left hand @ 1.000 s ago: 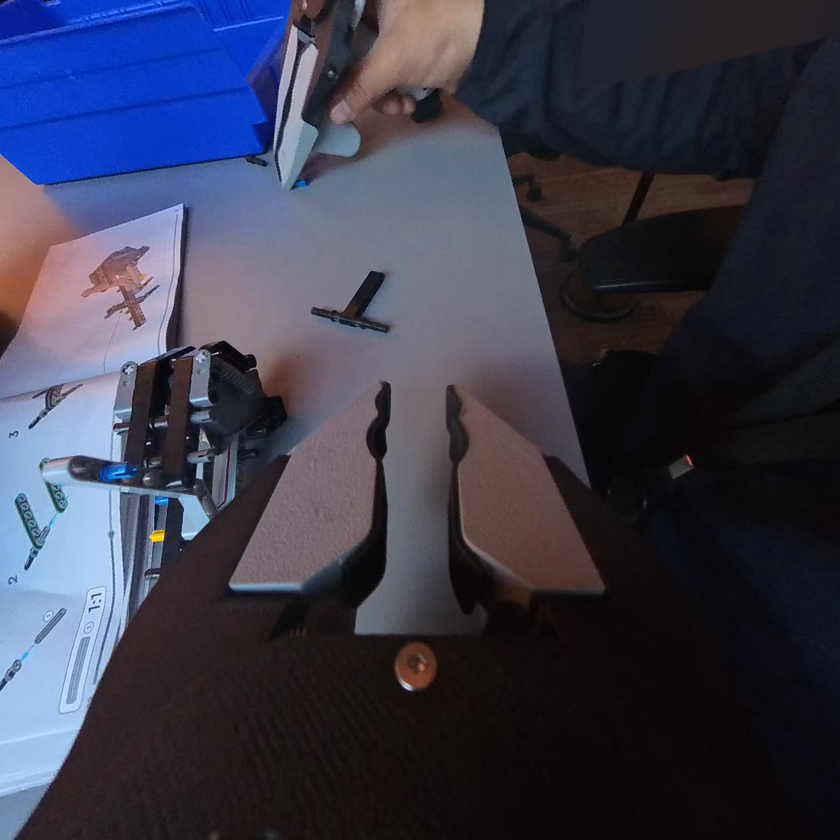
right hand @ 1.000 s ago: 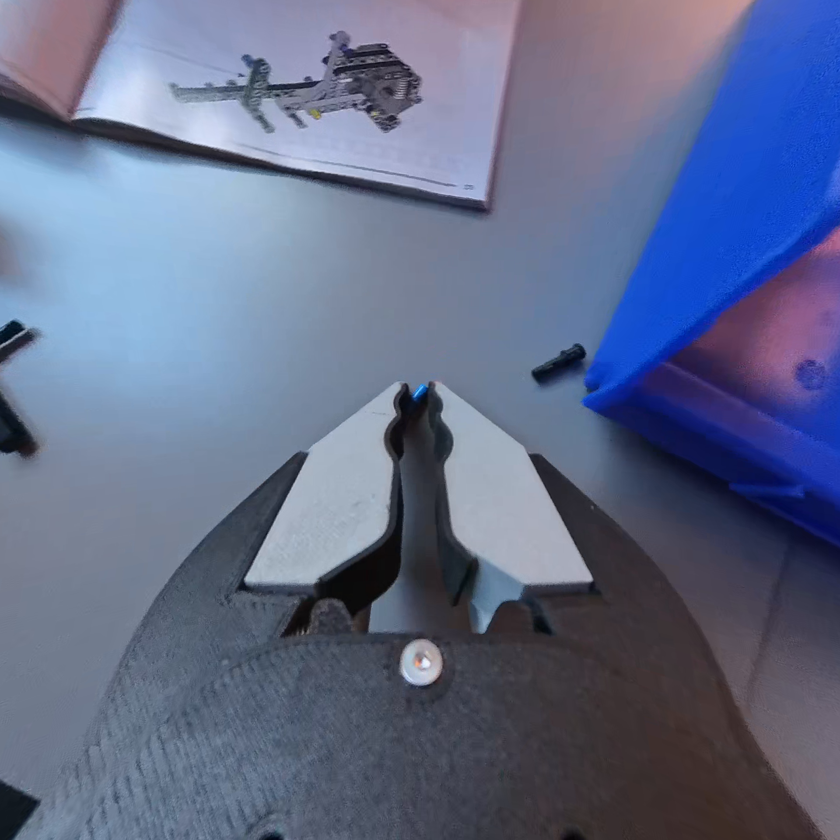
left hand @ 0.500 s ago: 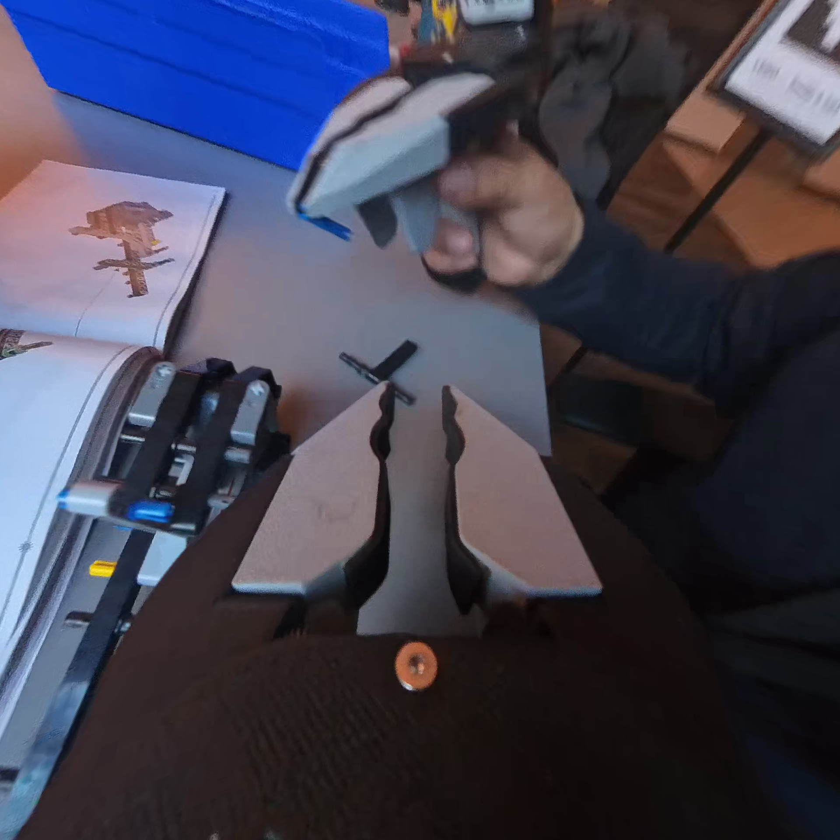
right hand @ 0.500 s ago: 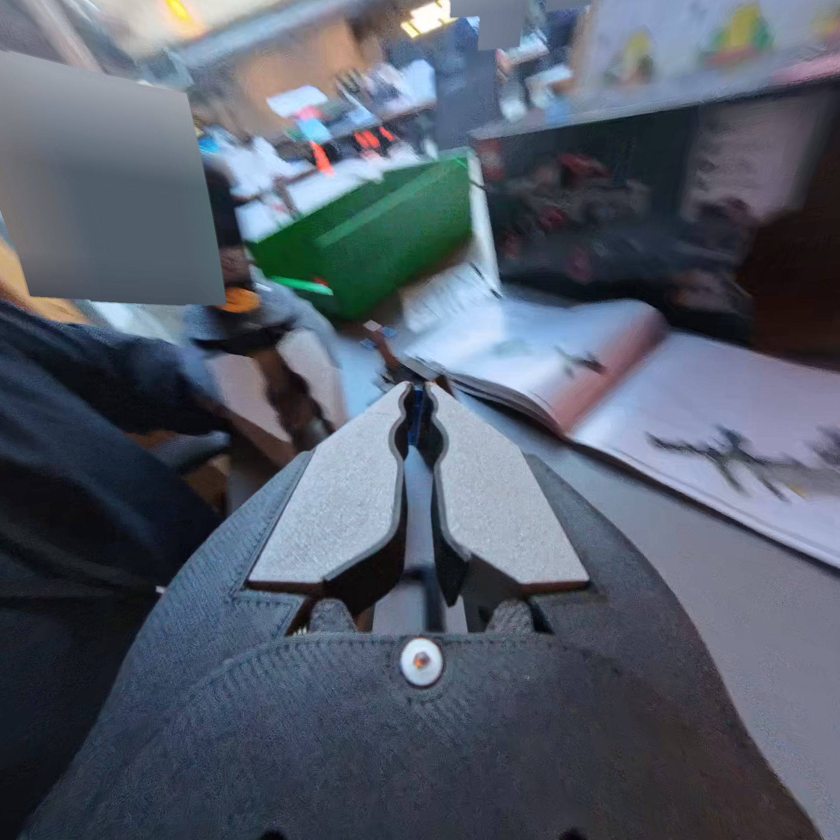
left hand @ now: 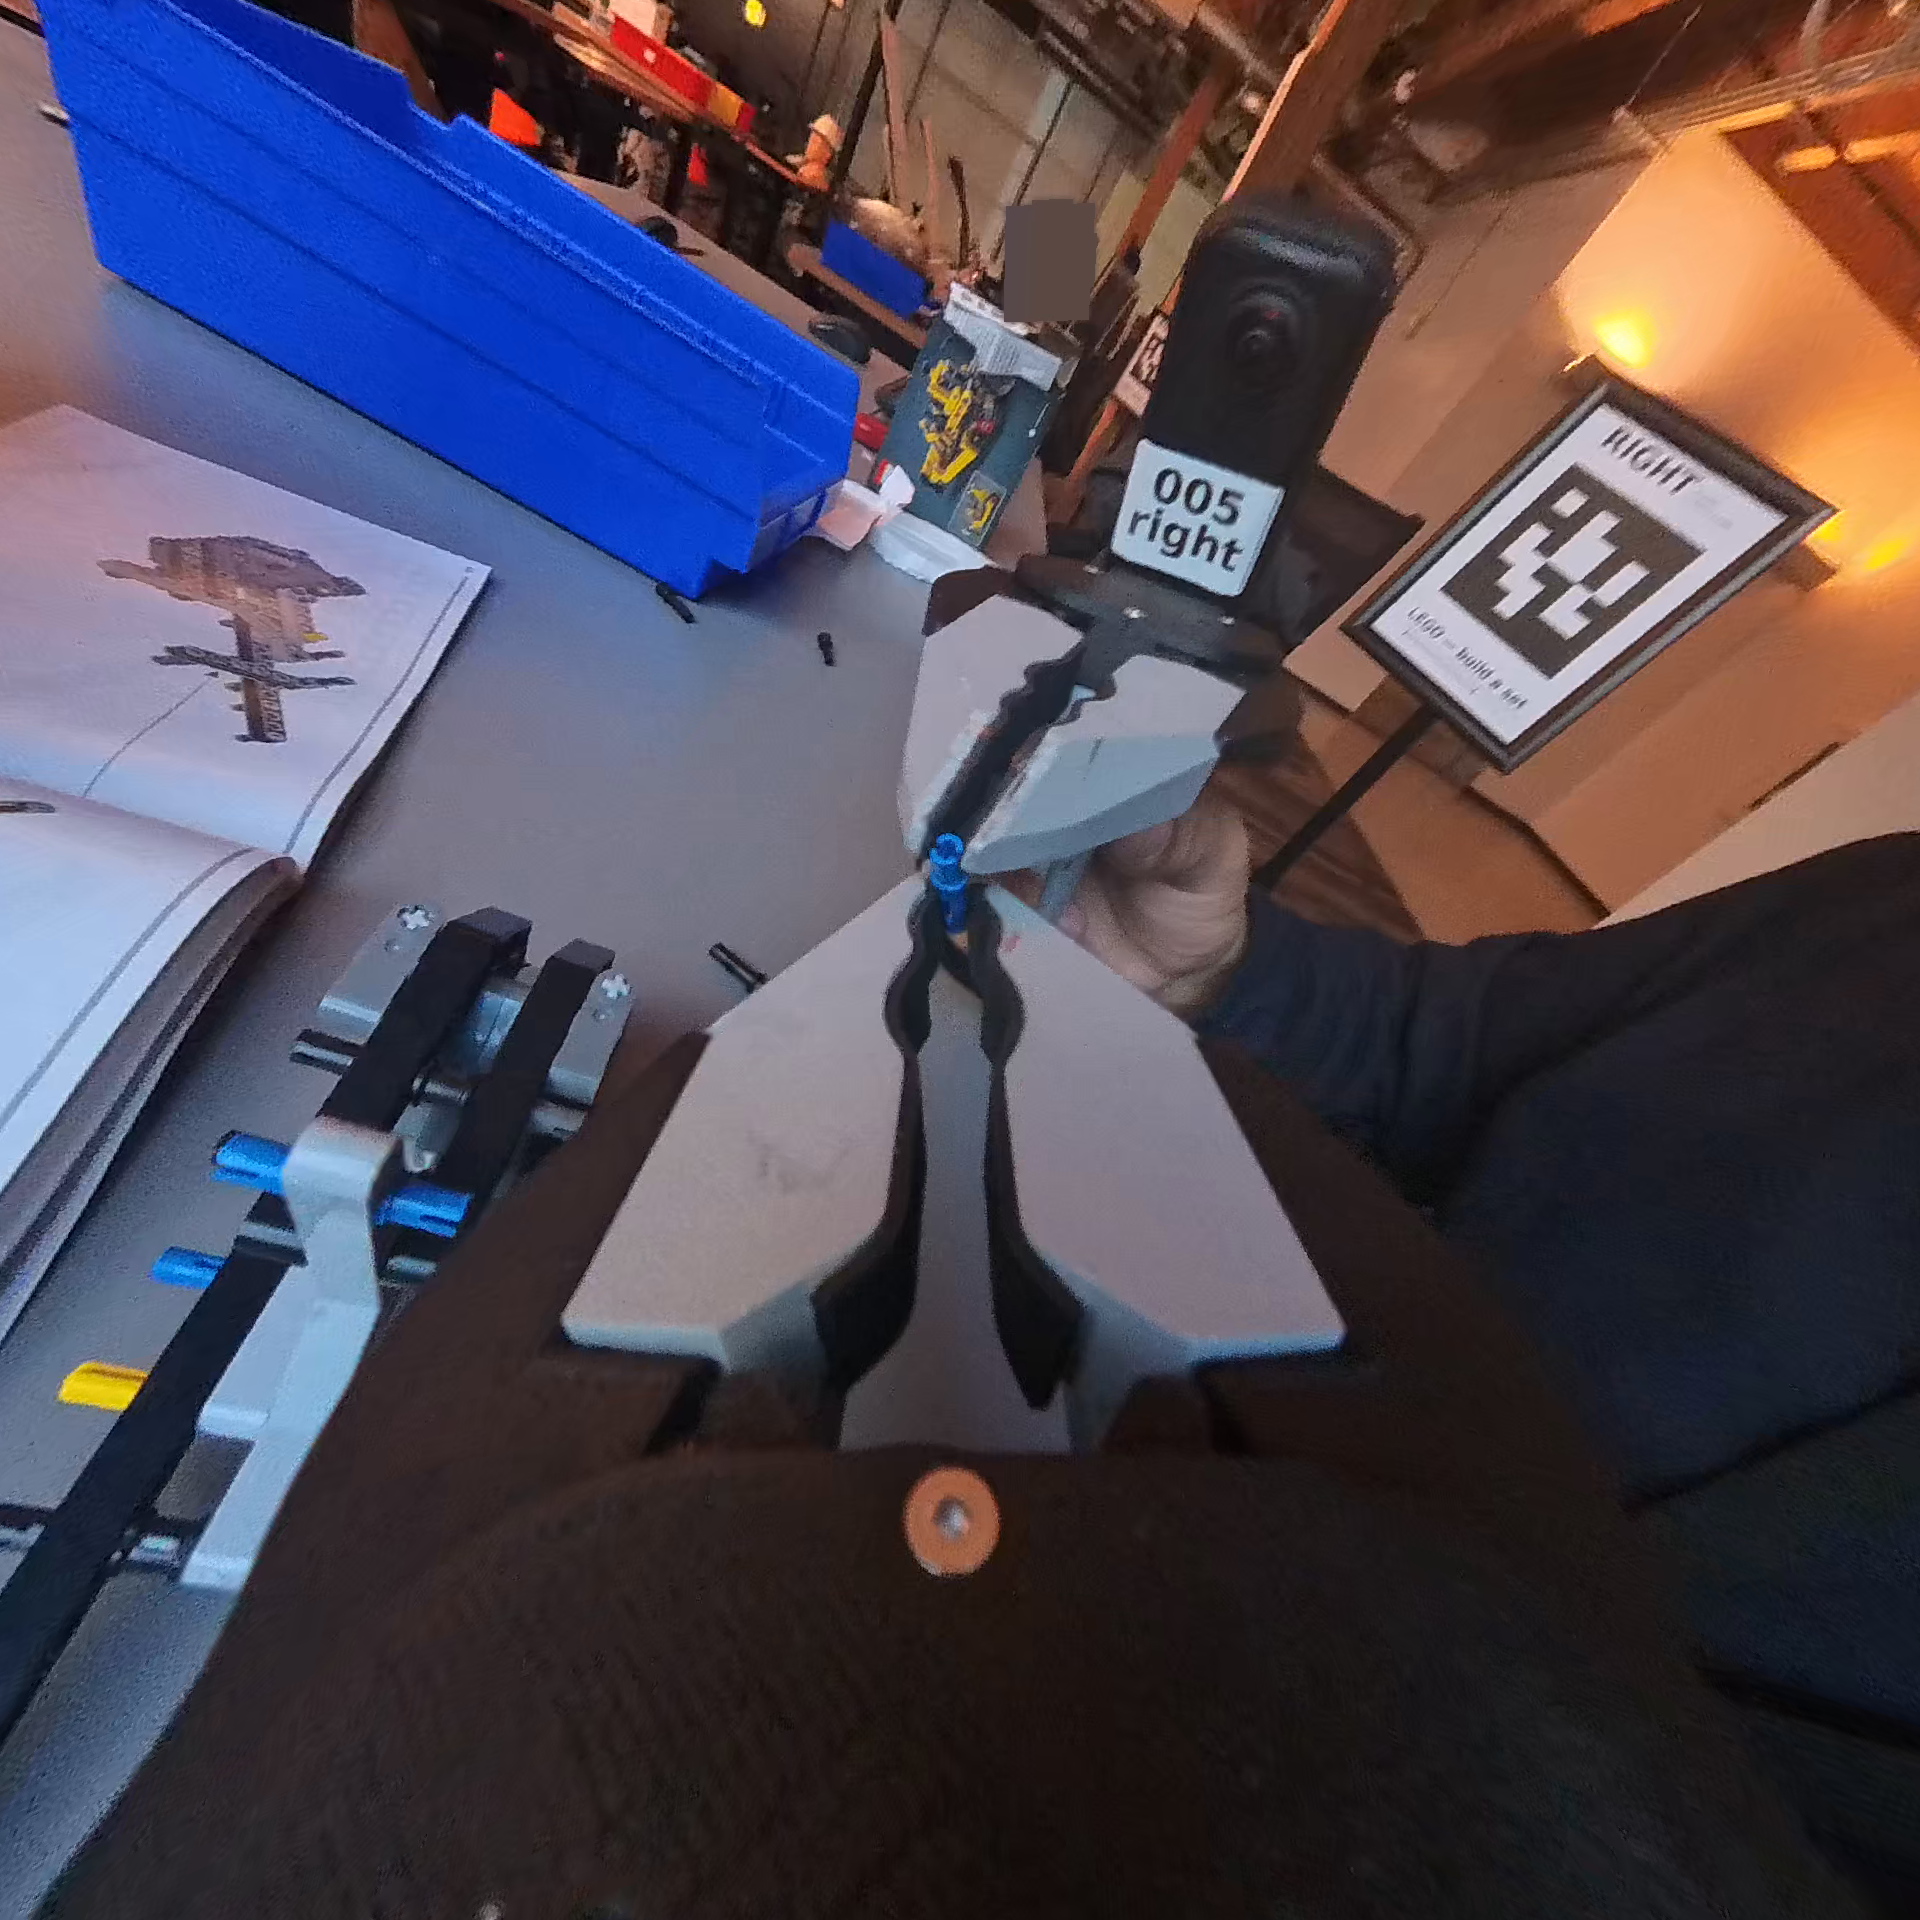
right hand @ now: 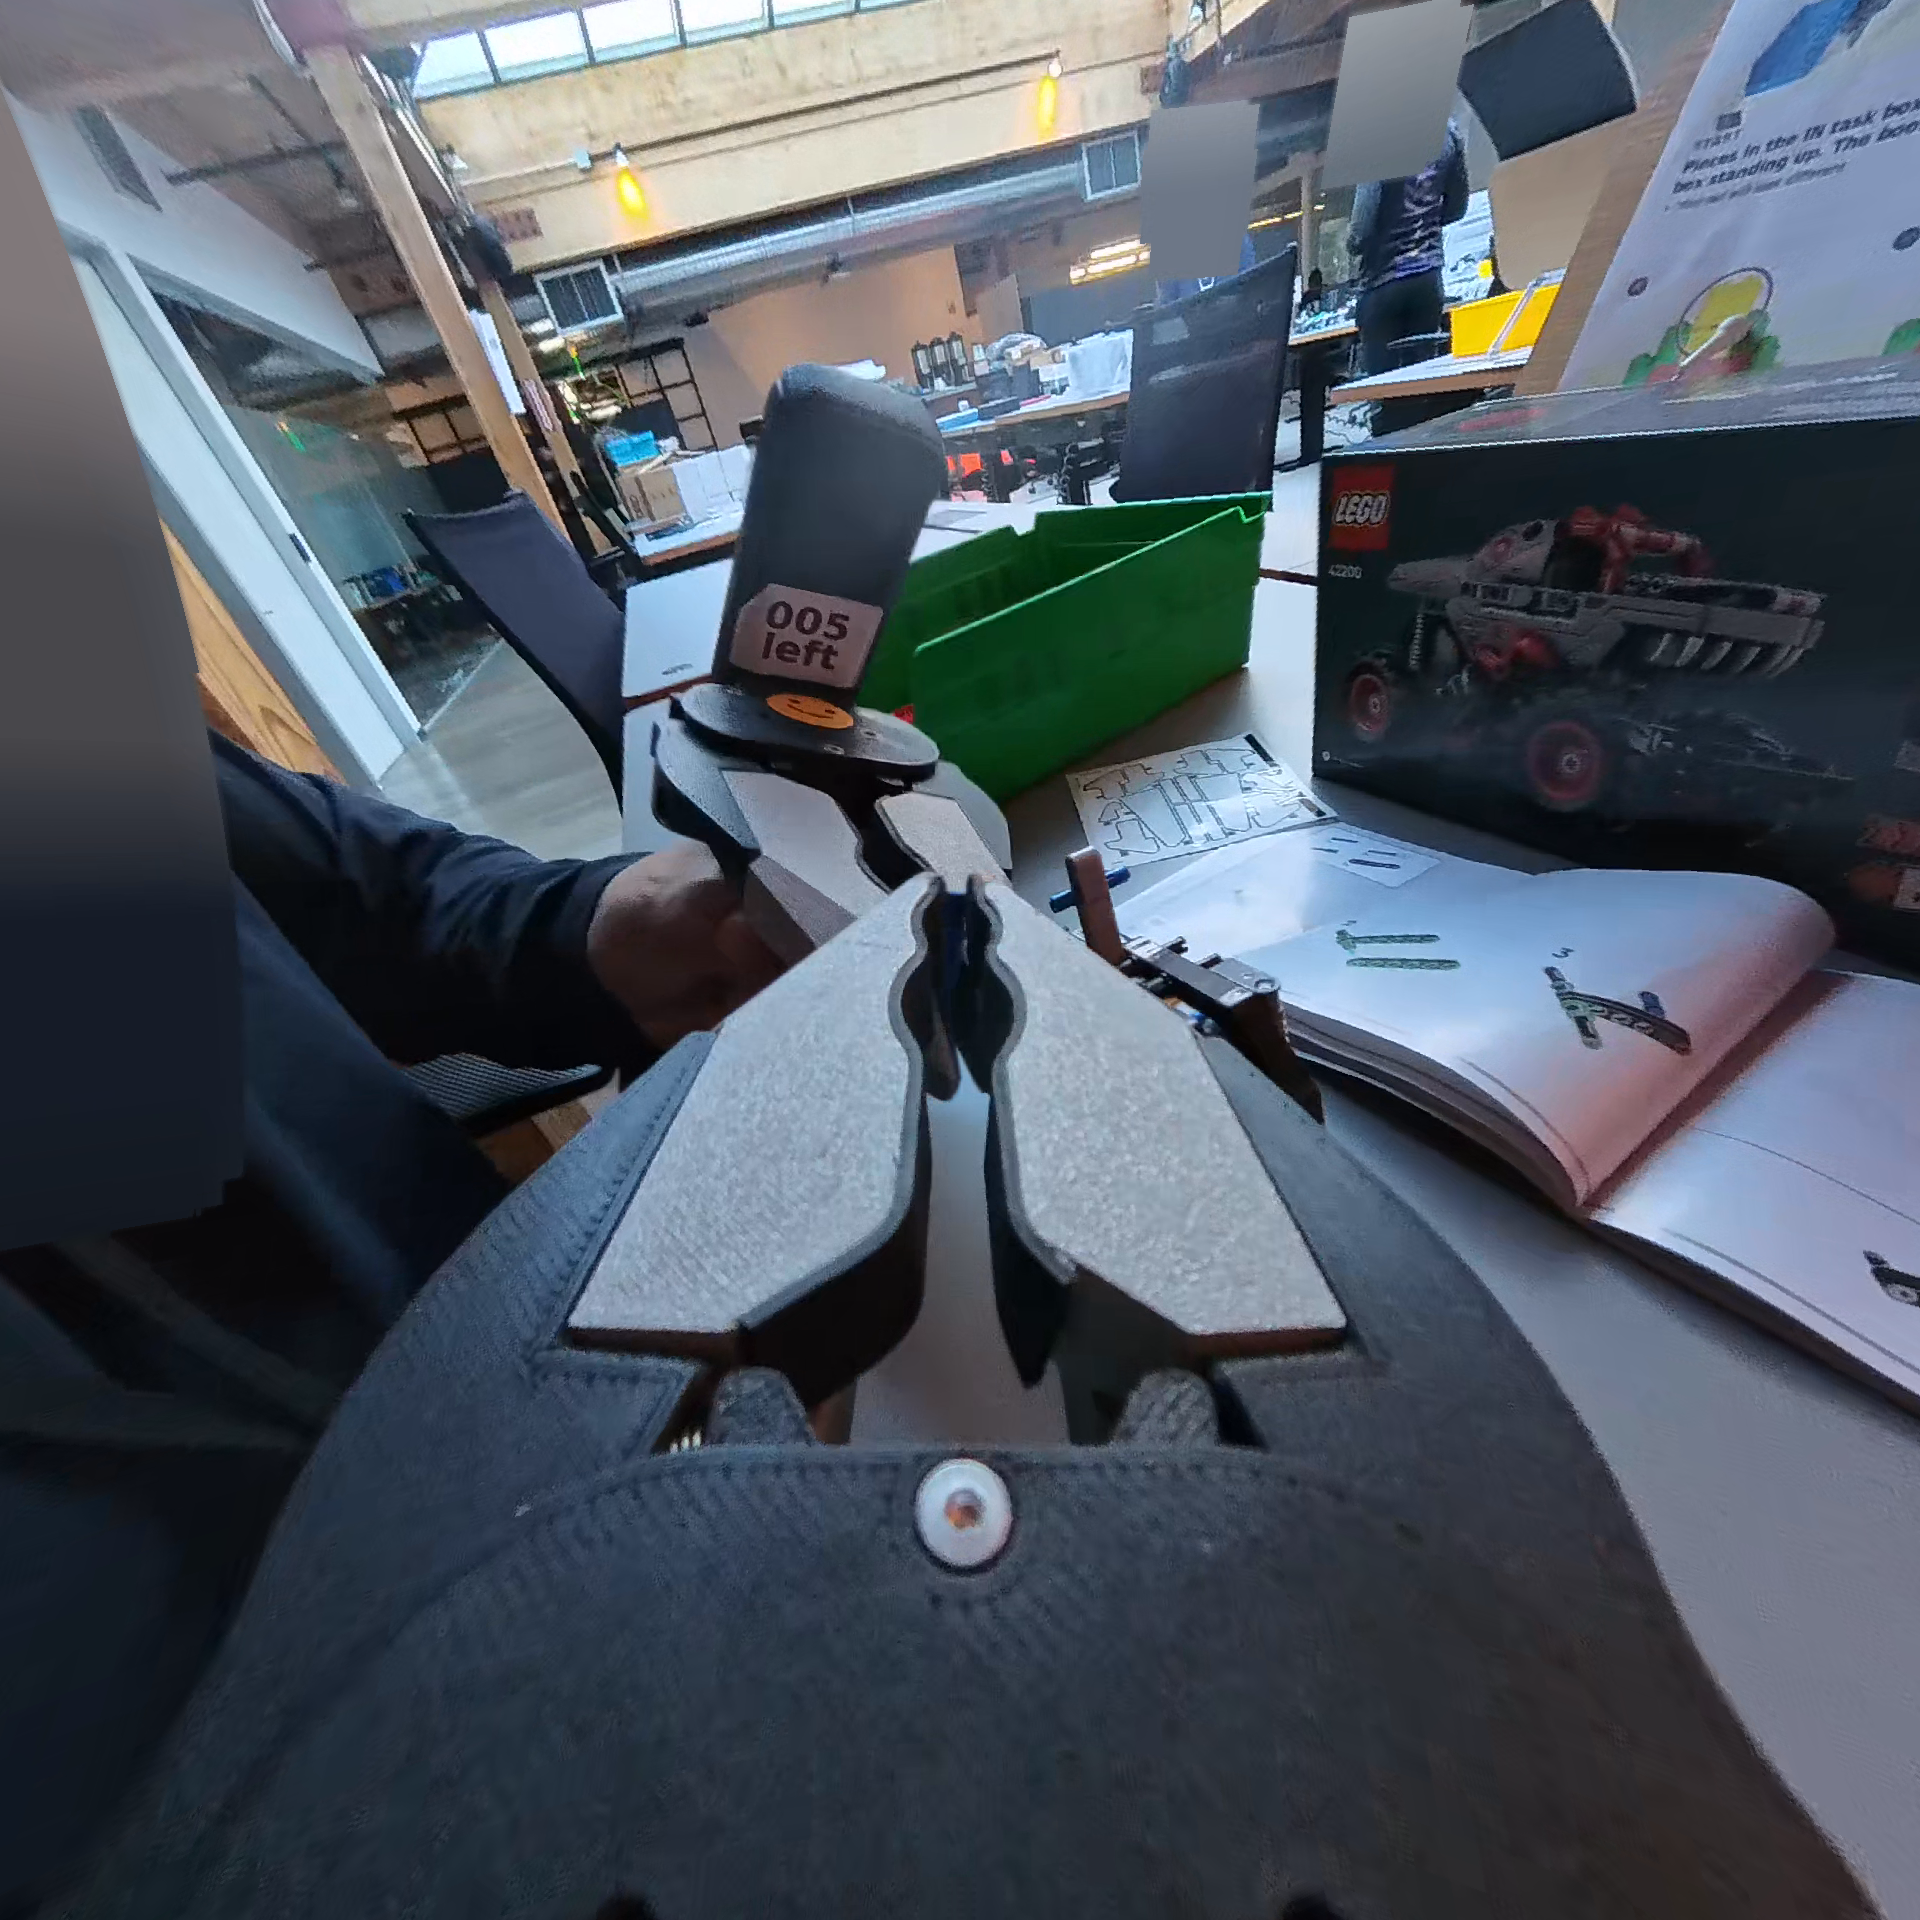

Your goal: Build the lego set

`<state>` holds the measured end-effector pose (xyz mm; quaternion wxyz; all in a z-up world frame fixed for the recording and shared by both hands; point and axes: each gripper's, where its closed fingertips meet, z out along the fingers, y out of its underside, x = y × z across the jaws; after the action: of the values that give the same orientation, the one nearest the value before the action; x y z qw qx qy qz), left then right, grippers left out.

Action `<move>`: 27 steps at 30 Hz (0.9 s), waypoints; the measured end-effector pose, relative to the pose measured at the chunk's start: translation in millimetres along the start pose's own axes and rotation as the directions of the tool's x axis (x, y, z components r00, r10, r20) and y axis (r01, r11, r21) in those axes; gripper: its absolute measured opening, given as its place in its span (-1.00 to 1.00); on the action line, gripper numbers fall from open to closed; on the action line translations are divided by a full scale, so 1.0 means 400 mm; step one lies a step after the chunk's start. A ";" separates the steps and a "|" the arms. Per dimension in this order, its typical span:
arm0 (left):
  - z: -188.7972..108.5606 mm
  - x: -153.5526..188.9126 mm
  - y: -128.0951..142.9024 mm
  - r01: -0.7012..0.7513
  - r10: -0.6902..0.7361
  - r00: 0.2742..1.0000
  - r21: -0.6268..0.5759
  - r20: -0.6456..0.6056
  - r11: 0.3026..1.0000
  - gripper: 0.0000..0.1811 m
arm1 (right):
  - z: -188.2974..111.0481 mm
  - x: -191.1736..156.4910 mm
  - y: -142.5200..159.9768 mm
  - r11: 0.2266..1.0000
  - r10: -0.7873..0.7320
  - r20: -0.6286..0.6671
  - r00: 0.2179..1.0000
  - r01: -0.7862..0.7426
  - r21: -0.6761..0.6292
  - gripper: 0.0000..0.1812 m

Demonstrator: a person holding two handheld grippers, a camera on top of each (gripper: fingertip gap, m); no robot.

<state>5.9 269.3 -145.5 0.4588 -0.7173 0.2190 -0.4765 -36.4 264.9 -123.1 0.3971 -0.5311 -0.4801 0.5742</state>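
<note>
Lego assembly: partly built, black and grey beams with blue pins and one yellow pin through them, lying on the grey table near the edge by the person, touching the open instruction booklet. In the right wrist view, the same assembly against the booklet's near page, one grey beam standing upright from it.

Above the table's near edge, both tools tip to tip. Right gripper pointing down, jaws nearly together and clamped on a small blue pin, held in a hand in a dark sleeve. Left gripper pointing up at it, jaws drawn to a narrow slot, the pin's lower end sitting between the tips; whether pinched there or merely flanked, impossible to tell. From the right wrist view, only a sliver of dark blue between the right tool's fingers, the left tool close behind them in the other hand.

Farther along the table, a long blue bin toward the far edge, with three loose black pins on bare table: one just beside the bin's end, one a little past it, one close to the assembly. On the other side, a green bin, a dark set box standing behind the booklet, and a sticker sheet lying flat between bin and box. Off the table, a framed marker sign on a stand.
</note>
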 end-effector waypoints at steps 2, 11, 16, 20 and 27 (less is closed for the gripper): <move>0.003 -0.010 0.013 -0.032 0.034 0.998 -0.035 0.043 0.999 -0.97 | -0.004 0.003 0.011 0.999 -0.028 -0.025 0.999 0.027 -0.029 -1.00; 0.021 -0.048 0.062 -0.210 0.254 0.942 -0.204 0.221 0.956 -0.98 | -0.044 0.021 0.066 0.985 -0.093 -0.124 0.988 0.073 -0.160 -0.91; 0.023 -0.060 0.071 -0.261 0.322 0.911 -0.246 0.258 0.933 -0.98 | -0.045 0.023 0.083 0.983 -0.080 -0.123 0.989 0.058 -0.175 -0.97; 0.031 -0.065 0.090 -0.280 0.360 0.893 -0.294 0.270 0.914 -0.97 | -0.045 0.022 0.093 0.981 -0.076 -0.119 0.990 0.053 -0.185 -0.95; 0.046 -0.063 0.108 -0.261 0.343 0.908 -0.317 0.242 0.912 -0.97 | -0.060 0.023 0.111 0.974 -0.101 -0.127 0.987 0.072 -0.215 -0.99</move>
<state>16.3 275.4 -197.5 0.4498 -0.7937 0.3227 -0.2522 -11.5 267.1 -167.7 0.3957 -0.5865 -0.5323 0.4648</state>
